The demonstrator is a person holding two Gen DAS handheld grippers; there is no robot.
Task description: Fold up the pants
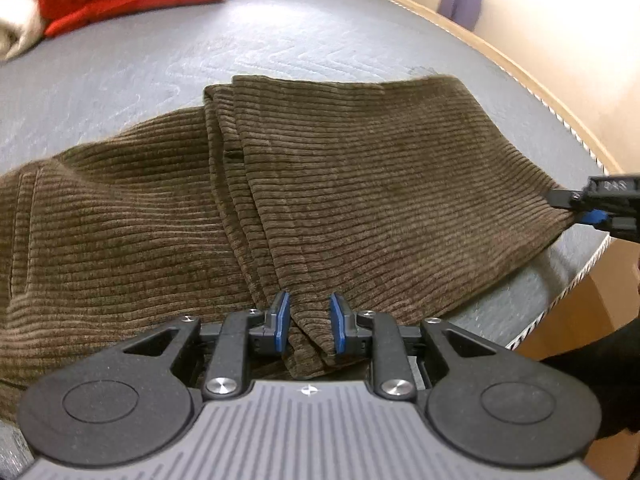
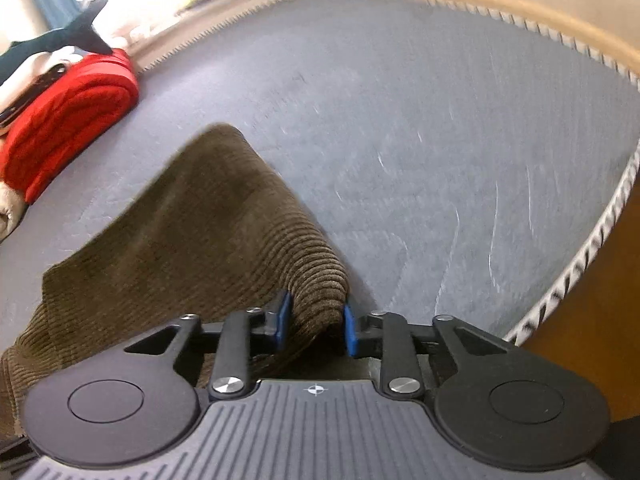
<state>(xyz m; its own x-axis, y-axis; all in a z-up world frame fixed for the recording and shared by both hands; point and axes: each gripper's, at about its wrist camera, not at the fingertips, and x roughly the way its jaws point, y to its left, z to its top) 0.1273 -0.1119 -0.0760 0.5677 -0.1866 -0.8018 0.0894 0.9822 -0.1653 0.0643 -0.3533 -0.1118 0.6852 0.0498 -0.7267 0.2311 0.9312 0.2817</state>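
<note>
1. Brown corduroy pants (image 1: 360,184) lay on a grey quilted mattress (image 1: 200,60), partly folded, with layered edges stacked near the middle in the left wrist view.
2. Their bulk spread to the left and near side, while the right part reached close to the mattress's near right edge.
3. A fold of the near edge of the pants stood between the blue pads of the left tongs (image 1: 310,326); the pads sat narrowly apart at either side of it, seemingly clamped on the cloth.
4. At the pants' right corner, the right tongs (image 1: 576,210) pinched the fabric, which was drawn up to a point there.
5. In the right wrist view, the right tongs (image 2: 316,326) were clamped on a thick rolled fold of corduroy, with the cloth sloping away to the left and far side.
6. Far left on the mattress lay a folded red blanket (image 2: 72,120) beside cream fabric (image 1: 16,12).
7. A dark plush toy (image 2: 60,36) rested above the blanket.
8. A wooden bed frame (image 1: 520,68) bordered the mattress.
</note>
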